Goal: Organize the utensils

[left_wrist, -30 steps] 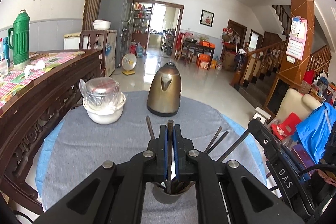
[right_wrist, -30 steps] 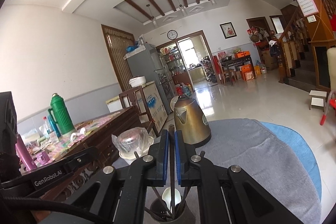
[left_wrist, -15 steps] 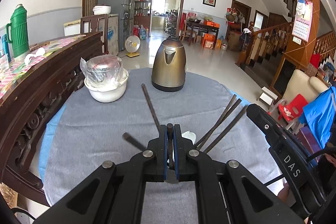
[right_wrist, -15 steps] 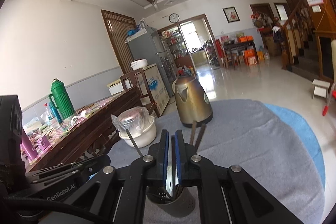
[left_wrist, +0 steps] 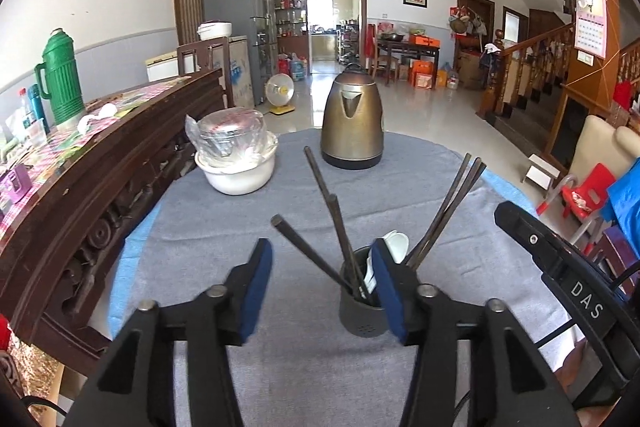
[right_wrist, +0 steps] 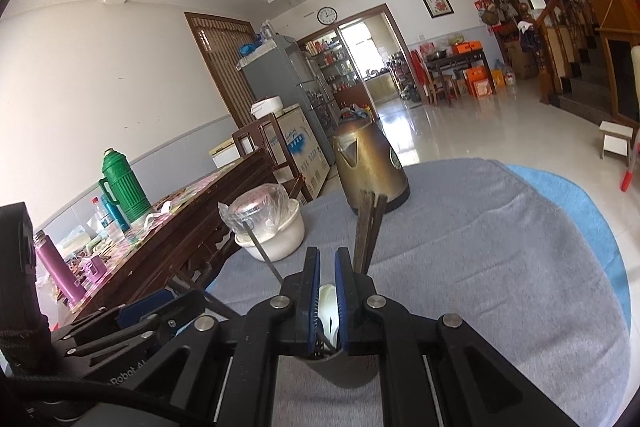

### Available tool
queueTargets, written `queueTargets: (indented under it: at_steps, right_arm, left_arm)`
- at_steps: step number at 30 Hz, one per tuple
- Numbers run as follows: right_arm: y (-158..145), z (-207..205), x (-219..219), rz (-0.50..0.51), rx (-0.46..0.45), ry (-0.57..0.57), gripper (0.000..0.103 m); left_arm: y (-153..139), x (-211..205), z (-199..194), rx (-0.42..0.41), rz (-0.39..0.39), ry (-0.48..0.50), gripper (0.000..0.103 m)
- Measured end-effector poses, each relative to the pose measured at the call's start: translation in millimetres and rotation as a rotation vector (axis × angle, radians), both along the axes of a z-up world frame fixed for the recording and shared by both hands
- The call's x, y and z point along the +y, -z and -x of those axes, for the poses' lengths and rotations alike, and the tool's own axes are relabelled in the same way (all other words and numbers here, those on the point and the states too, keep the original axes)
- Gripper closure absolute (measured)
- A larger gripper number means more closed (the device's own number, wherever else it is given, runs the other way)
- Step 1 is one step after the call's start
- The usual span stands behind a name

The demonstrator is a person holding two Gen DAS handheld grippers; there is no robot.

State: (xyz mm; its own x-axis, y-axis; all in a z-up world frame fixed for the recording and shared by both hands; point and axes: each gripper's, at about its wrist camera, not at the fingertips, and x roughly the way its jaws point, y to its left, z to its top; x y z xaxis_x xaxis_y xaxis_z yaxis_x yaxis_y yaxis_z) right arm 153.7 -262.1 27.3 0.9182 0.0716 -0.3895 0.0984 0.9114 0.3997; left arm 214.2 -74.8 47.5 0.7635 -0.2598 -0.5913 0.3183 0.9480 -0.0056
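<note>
A dark grey utensil cup [left_wrist: 362, 311] stands on the grey tablecloth and holds several dark chopsticks [left_wrist: 339, 231] and a white spoon [left_wrist: 394, 242]. My left gripper [left_wrist: 322, 285] is open and empty just in front of the cup, its right finger beside the rim. My right gripper [right_wrist: 327, 297] hovers over the cup [right_wrist: 340, 371] with its jaws nearly closed. The white spoon [right_wrist: 328, 311] shows in the narrow gap; I cannot tell whether it is pinched. Chopsticks [right_wrist: 368, 231] lean out beyond it.
A bronze kettle [left_wrist: 352, 123] stands at the table's far side. A white bowl holding a plastic-wrapped glass lid [left_wrist: 236, 157] sits at the far left. A dark wooden sideboard [left_wrist: 80, 195] borders the table's left edge. The right gripper's body [left_wrist: 568, 291] reaches in at right.
My left gripper has opened and let go of the chopstick, which now stands in the cup. My right gripper has lowered over the cup and parted slightly.
</note>
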Motion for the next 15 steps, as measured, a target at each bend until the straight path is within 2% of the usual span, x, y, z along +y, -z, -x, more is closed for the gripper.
queueTargets:
  at_steps: [2,5,7,8,10,15]
  right_arm:
    - [3.6,0.9,-0.2,-0.016,0.019,-0.010,0.086]
    - [8.8,4.3,-0.5,-0.024,0.037,-0.015,0.075]
    - [12.8,8.3,-0.1,-0.018,0.045,-0.018,0.066]
    - [14.5,10.4,0.3,-0.012,0.048,-0.017,0.065]
    - [18.7,15.9,1.3,0.005,0.056,-0.015,0.045]
    - [34.0,31.8,8.5,0.069,0.086,-0.032,0.044]
  left_arm:
    - [0.3,2.5,2.8,-0.009,-0.007,-0.010,0.043]
    - [1.5,4.3,7.5,-0.021,-0.035,-0.026,0.030]
    - [4.2,6.3,12.1,-0.033,-0.057,-0.038,0.026]
    - [6.4,7.5,14.7,-0.034,-0.073,-0.041,0.024]
    - [10.6,10.0,19.1,-0.026,-0.095,-0.043,0.021]
    - [23.2,15.2,32.7,-0.023,-0.143,-0.054,0.017]
